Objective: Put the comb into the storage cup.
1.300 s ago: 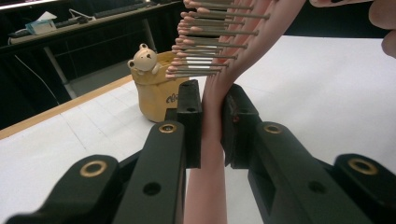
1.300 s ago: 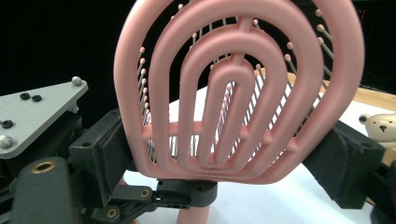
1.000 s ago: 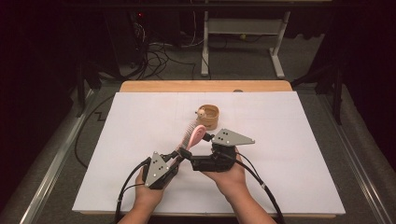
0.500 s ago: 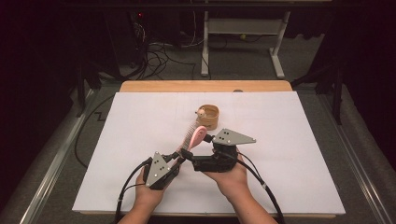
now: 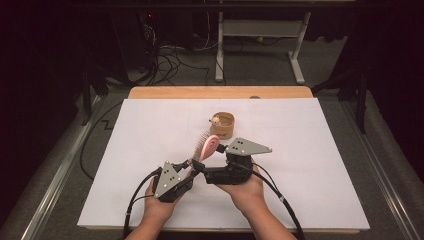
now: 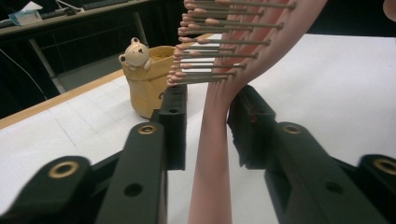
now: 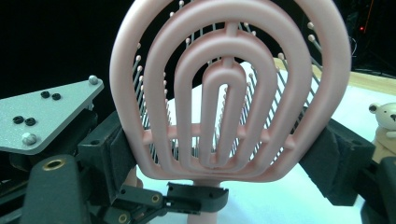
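A pink paddle hairbrush [image 5: 207,146] stands tilted above the white table, bristles facing left. My right gripper [image 5: 214,154] is shut on its head: in the right gripper view the pads [image 7: 109,154] press both edges of the looped head [image 7: 229,93]. My left gripper [image 5: 193,164] sits lower left around the handle [image 6: 212,163]. Its jaws have just been opening; in the left gripper view [image 6: 208,112] the handle stands between them with a gap at the left pad [image 6: 173,121]. A tan cup with a small bear figure [image 5: 222,125] stands behind.
A white sheet [image 5: 150,130] covers the table, with a wooden edge [image 5: 220,92] at the back. Dark floor, cables and a desk frame [image 5: 260,45] lie beyond. A metal rail [image 5: 60,175] runs along the left side.
Hands, brush and cup keep their places; the parting of the left jaws is too small to make out in the high view.
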### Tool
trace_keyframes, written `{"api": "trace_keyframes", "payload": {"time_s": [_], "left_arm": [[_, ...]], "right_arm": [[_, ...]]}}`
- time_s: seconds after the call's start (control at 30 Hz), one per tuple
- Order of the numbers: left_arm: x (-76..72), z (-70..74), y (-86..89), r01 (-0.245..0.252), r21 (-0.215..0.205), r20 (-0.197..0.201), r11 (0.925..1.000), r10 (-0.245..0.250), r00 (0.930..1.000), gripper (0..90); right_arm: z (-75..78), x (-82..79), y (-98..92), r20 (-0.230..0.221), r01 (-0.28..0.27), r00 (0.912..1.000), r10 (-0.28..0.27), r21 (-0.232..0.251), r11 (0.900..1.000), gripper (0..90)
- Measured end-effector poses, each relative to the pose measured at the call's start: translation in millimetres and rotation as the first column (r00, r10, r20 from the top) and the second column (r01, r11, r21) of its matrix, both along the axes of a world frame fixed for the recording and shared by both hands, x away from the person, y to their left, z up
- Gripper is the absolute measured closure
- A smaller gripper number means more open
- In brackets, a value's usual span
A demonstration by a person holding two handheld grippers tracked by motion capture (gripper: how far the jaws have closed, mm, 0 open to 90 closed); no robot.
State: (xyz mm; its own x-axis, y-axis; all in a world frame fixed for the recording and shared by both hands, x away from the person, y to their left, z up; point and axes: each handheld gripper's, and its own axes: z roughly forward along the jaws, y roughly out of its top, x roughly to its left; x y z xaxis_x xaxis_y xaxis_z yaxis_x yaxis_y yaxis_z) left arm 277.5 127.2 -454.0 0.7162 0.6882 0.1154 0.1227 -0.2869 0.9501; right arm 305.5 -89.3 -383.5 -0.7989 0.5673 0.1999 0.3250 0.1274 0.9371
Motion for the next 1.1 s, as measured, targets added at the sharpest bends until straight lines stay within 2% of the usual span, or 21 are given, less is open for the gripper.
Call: {"api": "trace_keyframes", "payload": {"time_s": [0.07, 0.1, 0.17, 0.4, 0.6, 0.7, 0.73, 0.8, 1.0, 1.1], "left_arm": [[1.0, -0.3, 0.2, -0.001, -0.002, -0.013, 1.0, 0.001, 0.9999, 60.2], [2.4, -0.8, 0.6, 0.002, -0.005, -0.026, 1.0, -0.002, 0.9997, 54.9], [3.7, -1.5, 0.6, 0.012, -0.008, -0.041, 0.9999, -0.012, 0.9991, 52.0], [5.6, -1.6, 2.2, 0.025, -0.018, -0.054, 0.9995, -0.026, 0.9982, 40.7], [9.1, -1.5, 3.8, 0.028, -0.031, -0.075, 0.9991, -0.03, 0.9967, 26.8], [10.1, 0.4, 7.8, 0.022, -0.028, -0.077, 0.9994, -0.024, 0.9967, 21.2], [10.8, 1.7, 10.8, 0.018, -0.04, -0.086, 0.999, -0.021, 0.9961, 21.2], [12.3, 3.3, 15.0, 0.018, -0.051, -0.098, 0.9985, -0.023, 0.9949, 15.7], [11.4, 5.1, 27.7, 0.026, -0.044, -0.108, 0.9987, -0.031, 0.9937, 12.2], [11.6, 5.9, 39.0, 0.001, -0.042, -0.107, 0.9991, -0.005, 0.9942, 8.7]], "right_arm": [[0.7, -0.2, 0.4, 0.004, 0.002, 1.0, -0.002, -0.004, 1.0, 20.4], [1.3, 0.0, 0.4, 0.006, 0.003, 1.0, -0.003, -0.007, 1.0, 20.5], [1.8, 0.5, -0.1, 0.005, 0.003, 1.0, -0.003, -0.007, 1.0, 20.5], [3.5, 2.0, -3.5, 0.015, 0.014, 0.9998, -0.013, -0.013, 1.0, 20.4], [8.9, 4.3, -9.7, 0.022, 0.024, 0.9995, -0.023, -0.017, 1.0, 20.4], [11.6, 5.4, -13.5, 0.026, 0.033, 0.9991, -0.033, -0.021, 0.999, 20.4], [12.4, 5.7, -15.0, 0.027, 0.037, 0.999, -0.036, -0.023, 0.999, 20.4], [13.5, 6.3, -17.8, 0.025, 0.043, 0.9988, -0.042, -0.024, 0.999, 20.4], [17.4, 7.0, -25.2, 0.033, 0.062, 0.9976, -0.06, -0.037, 0.997, 20.4], [18.4, 6.7, -28.0, 0.039, 0.068, 0.9971, -0.066, -0.04, 0.997, 20.4]]}}
